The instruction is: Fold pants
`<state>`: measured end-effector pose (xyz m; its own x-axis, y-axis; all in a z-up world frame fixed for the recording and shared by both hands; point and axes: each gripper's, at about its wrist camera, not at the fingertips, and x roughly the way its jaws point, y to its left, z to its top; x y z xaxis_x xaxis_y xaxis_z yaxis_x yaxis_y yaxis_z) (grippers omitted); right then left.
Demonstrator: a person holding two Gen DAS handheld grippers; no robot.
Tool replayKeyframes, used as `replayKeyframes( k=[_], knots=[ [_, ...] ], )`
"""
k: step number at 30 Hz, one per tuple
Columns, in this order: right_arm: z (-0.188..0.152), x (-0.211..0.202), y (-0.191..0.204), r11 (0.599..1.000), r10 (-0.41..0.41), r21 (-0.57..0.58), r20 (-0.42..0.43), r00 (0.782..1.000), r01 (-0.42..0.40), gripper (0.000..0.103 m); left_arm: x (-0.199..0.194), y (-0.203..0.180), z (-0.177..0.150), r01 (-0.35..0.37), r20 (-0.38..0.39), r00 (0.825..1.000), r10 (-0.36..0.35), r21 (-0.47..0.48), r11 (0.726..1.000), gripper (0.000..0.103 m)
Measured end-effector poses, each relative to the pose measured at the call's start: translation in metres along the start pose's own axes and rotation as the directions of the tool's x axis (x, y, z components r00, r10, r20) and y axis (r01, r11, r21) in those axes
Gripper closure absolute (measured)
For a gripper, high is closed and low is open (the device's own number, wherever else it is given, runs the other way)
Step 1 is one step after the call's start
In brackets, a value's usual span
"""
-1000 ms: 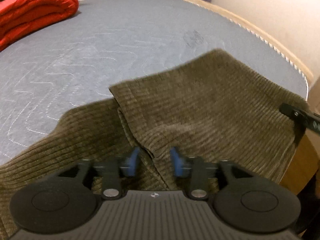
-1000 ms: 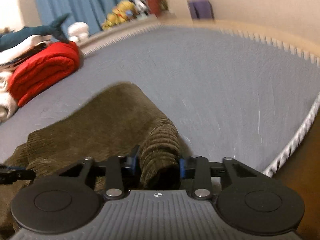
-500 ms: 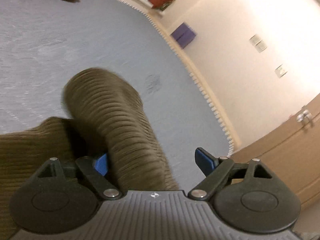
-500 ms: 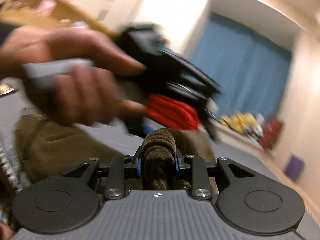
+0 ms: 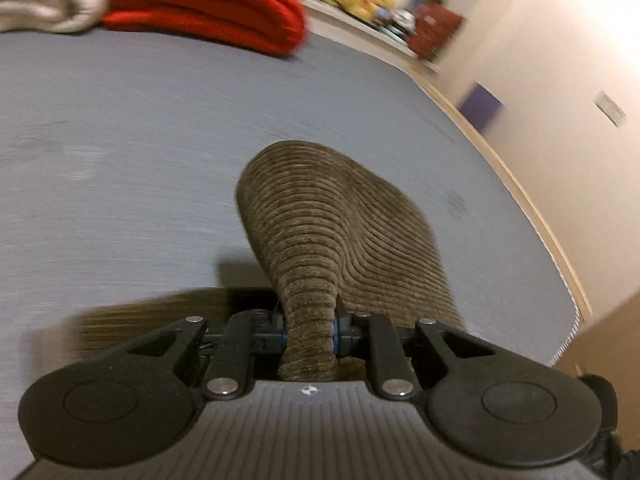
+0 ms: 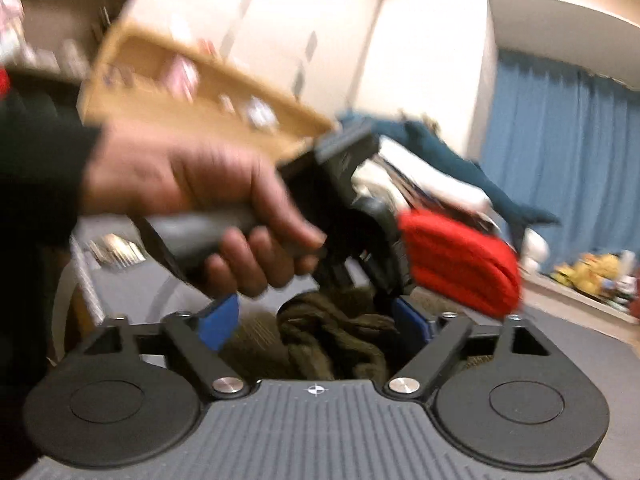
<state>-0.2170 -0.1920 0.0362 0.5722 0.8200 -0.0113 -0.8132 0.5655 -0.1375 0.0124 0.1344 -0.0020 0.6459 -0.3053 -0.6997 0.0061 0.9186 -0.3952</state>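
Grey mattress stretches under both tools. On it, the left gripper is closing, pads pinching a bunched fold of the brown corduroy pants. The right gripper is opening, blue pads clear of the crumpled cloth between them. A red blanket lies beyond.

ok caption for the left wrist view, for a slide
Left tongs closing on a bunched fold of olive corduroy pants above the grey mattress.
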Motion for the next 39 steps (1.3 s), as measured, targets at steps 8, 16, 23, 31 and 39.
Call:
replayKeyframes(
  k=[8, 16, 23, 31, 39],
  knots=[
    [0.003, 0.003, -0.049, 0.983, -0.083, 0.165, 0.008, 0.997, 0.081, 0.015, -0.050, 0.099, -0.021, -0.166, -0.031, 0.986, 0.163, -0.156, 0.974, 0.072],
    [-0.069, 0.074, -0.155, 0.750, -0.080, 0.537, -0.506, 0.859, 0.386, 0.015, -0.066, 0.105, -0.026, -0.106, 0.011, 0.994, 0.110, -0.186, 0.977, 0.024],
    [-0.097, 0.071, -0.149, 0.801, 0.164, 0.532, -0.638, 0.752, 0.276, 0.016, -0.044, 0.040, -0.099, -0.164, -0.165, 0.948, 0.273, 0.481, 0.861, 0.005],
    [-0.103, 0.067, -0.183, 0.697, 0.224, 0.656, -0.582, 0.782, 0.288, 0.013, -0.074, 0.078, -0.072, -0.134, -0.057, 0.987, 0.149, 0.205, 0.970, 0.002],
    [-0.120, 0.099, -0.196, 0.600, 0.176, 0.710, -0.567, 0.804, 0.369, 0.019, -0.005, 0.133, -0.065, -0.043, -0.163, 0.987, -0.001, -0.268, 0.962, 0.003]
  ],
)
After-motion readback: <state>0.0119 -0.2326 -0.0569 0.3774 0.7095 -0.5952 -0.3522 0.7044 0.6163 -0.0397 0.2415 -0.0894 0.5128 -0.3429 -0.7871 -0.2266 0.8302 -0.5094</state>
